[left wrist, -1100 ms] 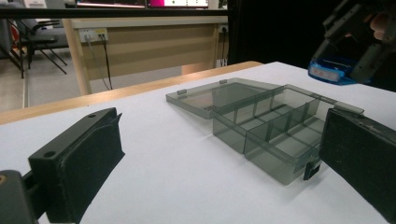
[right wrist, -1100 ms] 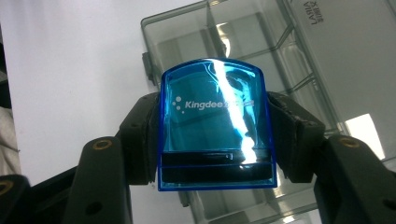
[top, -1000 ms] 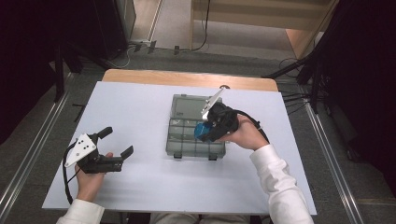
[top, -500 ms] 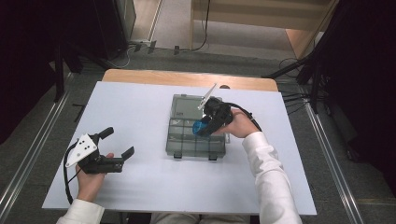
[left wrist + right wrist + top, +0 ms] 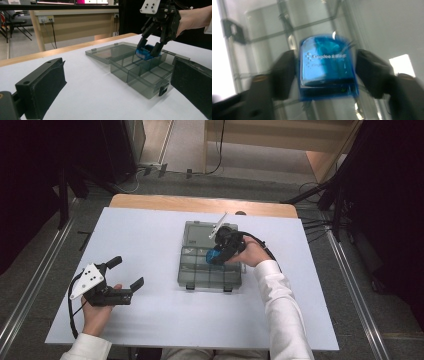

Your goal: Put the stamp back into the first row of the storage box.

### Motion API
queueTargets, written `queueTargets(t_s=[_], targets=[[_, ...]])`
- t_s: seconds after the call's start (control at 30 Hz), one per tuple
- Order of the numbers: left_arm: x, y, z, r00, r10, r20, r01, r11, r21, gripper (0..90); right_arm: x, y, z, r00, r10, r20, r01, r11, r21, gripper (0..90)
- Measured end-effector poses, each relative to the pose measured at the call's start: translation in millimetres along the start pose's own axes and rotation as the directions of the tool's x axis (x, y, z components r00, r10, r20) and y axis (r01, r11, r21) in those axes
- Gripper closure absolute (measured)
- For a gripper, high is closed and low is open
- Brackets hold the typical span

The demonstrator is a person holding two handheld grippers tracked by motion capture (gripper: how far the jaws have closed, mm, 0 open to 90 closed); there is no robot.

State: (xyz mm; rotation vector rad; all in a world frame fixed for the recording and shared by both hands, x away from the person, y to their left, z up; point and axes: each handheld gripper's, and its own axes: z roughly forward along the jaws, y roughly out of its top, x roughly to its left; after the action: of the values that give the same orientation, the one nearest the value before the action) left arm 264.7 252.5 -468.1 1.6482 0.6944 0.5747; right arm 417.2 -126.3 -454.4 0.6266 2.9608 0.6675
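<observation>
Nearest the person, well to the left of the smoke-grey compartment box (image 5: 210, 262), the left gripper (image 5: 125, 272) is held over the white table (image 5: 150, 320) with its jaws wide apart and bare. Farther off, over a compartment at the box's right side, the right gripper (image 5: 216, 257) is seen, its jaws just opened. Between them, a small gap at each side, the blue translucent device (image 5: 327, 67) is seen.

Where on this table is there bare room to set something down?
Bare: the white tabletop between the left gripper and the compartment box, and the near strip in front of the box. Crowded: the box's far right, where the right gripper flanks the blue item.
</observation>
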Motion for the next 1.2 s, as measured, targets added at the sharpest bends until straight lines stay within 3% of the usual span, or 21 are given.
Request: queueTargets(t_s=[0.07, 0.3, 0.43, 0.47, 0.53, 0.57, 0.6, 0.67, 0.73, 1.0, 1.2], targets=[[0.0, 0.0, 0.0, 1.0, 0.0, 0.0, 0.0, 1.0, 0.0, 0.0, 1.3, 1.0, -3.7, 0.9996, 0.016, 0.025, -0.015, 1.0, -0.023, 27.3], [-1.0, 0.2, 0.2, 1.0, -0.001, 0.001, 0.001, 1.0, 0.0, 0.0, 5.9, -2.2, -12.8, 0.9989, 0.035, 0.032, -0.033, 0.998, -0.045, 25.9], [-1.0, 0.1, 0.3, 1.0, 0.0, 0.001, 0.0, 1.0, 0.001, 0.0, 9.2, -8.5, -23.8, 0.9941, 0.107, 0.014, -0.105, 0.989, -0.107, 19.8], [-1.0, 0.1, 0.3, 1.0, 0.0, 0.001, 0.0, 1.0, 0.001, 0.0, 9.2, -8.5, -23.8, 0.9941, 0.107, 0.014, -0.105, 0.989, -0.107, 19.8], [-1.1, 0.2, 0.4, 1.0, 0.001, 0.002, -0.001, 1.0, 0.001, 0.0, 10.7, -12.1, -27.2, 0.9912, 0.129, 0.029, -0.124, 0.983, -0.135, 13.3], [-1.3, 0.2, 0.4, 1.0, 0.001, 0.003, -0.001, 1.0, 0.0, 0.0, 10.7, -15.5, -30.7, 0.9864, 0.163, 0.022, -0.159, 0.979, -0.129, 11.2], [-1.5, 0.2, 0.4, 1.0, 0.002, 0.003, -0.002, 1.0, 0.0, 0.0, 10.7, -15.5, -30.7, 0.9864, 0.163, 0.022, -0.159, 0.979, -0.129, 11.2], [-1.6, 0.2, 0.5, 1.0, 0.002, 0.003, -0.002, 1.0, 0.0, 0.0, 10.1, -18.5, -33.6, 0.9766, 0.215, -0.001, -0.214, 0.971, -0.11, 0.6], [-1.6, 0.2, 0.5, 1.0, 0.001, 0.003, -0.001, 1.0, -0.001, 0.0, 11.5, -23.1, -38.0, 0.971, 0.239, 0.003, -0.238, 0.966, -0.105, 0.0], [-1.7, 0.4, -0.1, 1.0, -0.001, 0.003, 0.001, 1.0, -0.004, 0.0, 27.4, -42.8, -54.7, 0.9664, 0.25, 0.06, -0.242, 0.963, -0.115, 0.0], [-2.5, 0.7, 0.2, 1.0, -0.002, 0.006, 0.002, 1.0, -0.005, 0.0, 35.2, -61.0, -71.5, 0.9573, 0.28, 0.07, -0.268, 0.952, -0.15, 0.0]])
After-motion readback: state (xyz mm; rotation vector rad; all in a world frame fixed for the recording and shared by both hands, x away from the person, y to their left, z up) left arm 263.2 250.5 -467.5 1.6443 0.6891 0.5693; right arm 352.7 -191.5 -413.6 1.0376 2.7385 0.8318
